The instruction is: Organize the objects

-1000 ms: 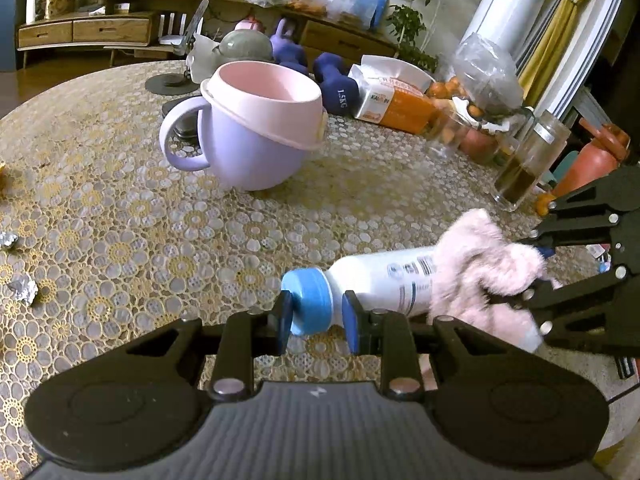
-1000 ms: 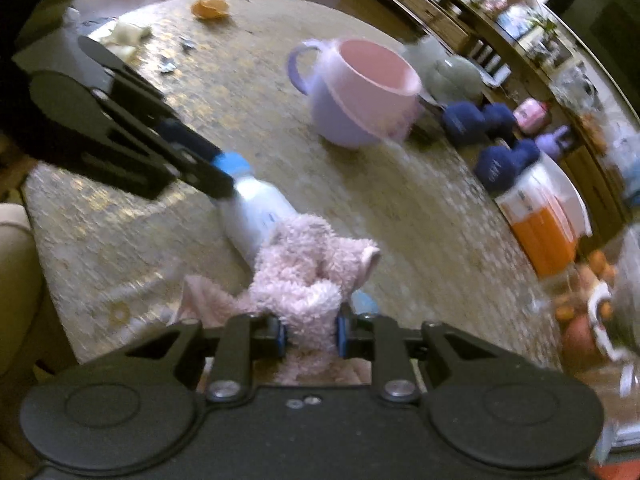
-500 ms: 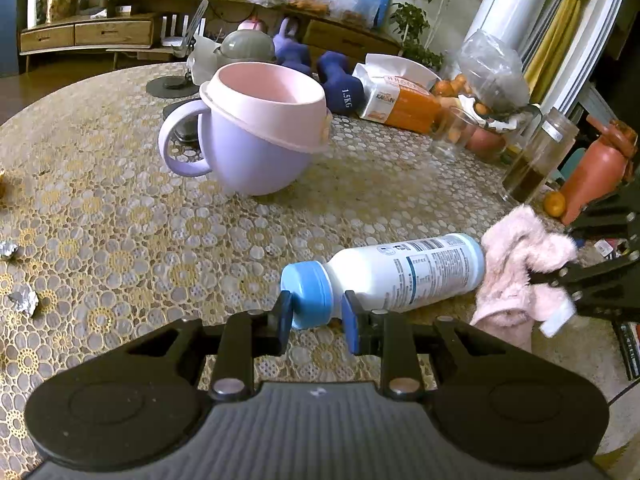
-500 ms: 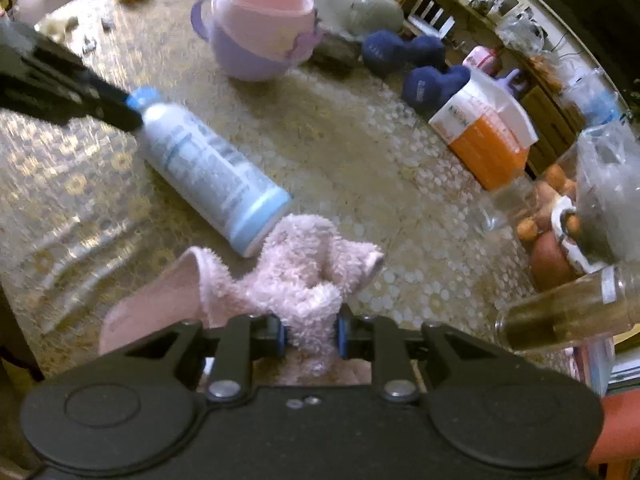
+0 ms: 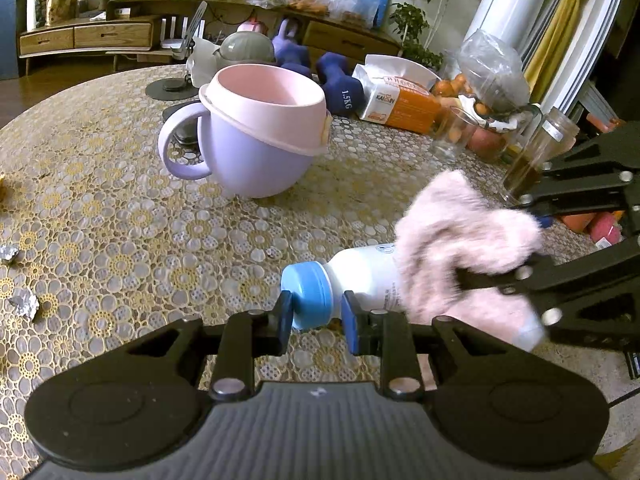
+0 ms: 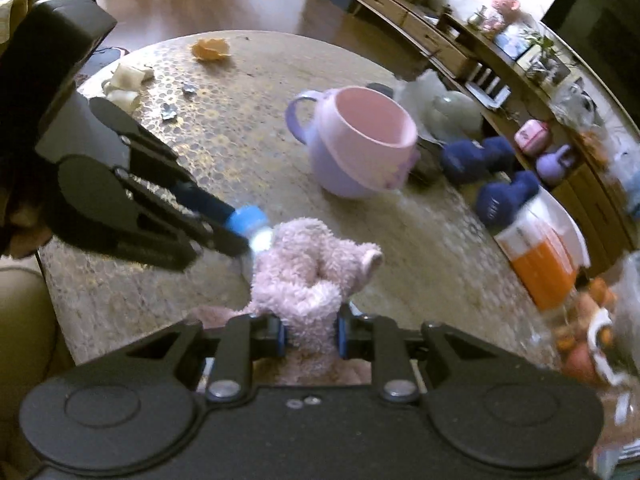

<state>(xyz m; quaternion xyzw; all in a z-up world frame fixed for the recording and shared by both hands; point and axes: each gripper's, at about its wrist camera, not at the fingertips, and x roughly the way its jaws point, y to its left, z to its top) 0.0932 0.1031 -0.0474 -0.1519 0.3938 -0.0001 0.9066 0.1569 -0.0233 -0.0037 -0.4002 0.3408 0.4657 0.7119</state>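
The left claw (image 5: 313, 316) is clenched on the blue cap (image 5: 308, 295) of a white bottle (image 5: 366, 276) that lies on its side on the table (image 5: 120, 232), its body running away to the claw's right. The right claw (image 6: 311, 332) grips a bunched pink cloth (image 6: 312, 276), which is draped over the bottle's body so that only the neck end shows. This looks like wiping the bottle. To do it well, the left claw should hold the cap firm and level so the round bottle cannot roll, while the cloth is drawn along its length with light pressure rather than pushed sideways.

The bottle is smooth plastic, a plain cylinder with printed text, likely slippery. The cloth is fluffy and soft, folding into lumps. The table is round, covered in a lacy gold flower pattern that may give some grip.

Ahead of the left claw stands a lilac cup (image 5: 256, 148) with a pink rim and loop handle, upright and apart from the bottle. Beyond it lie dark blue dumbbells (image 5: 340, 84) and an orange and white bag (image 5: 400, 96).
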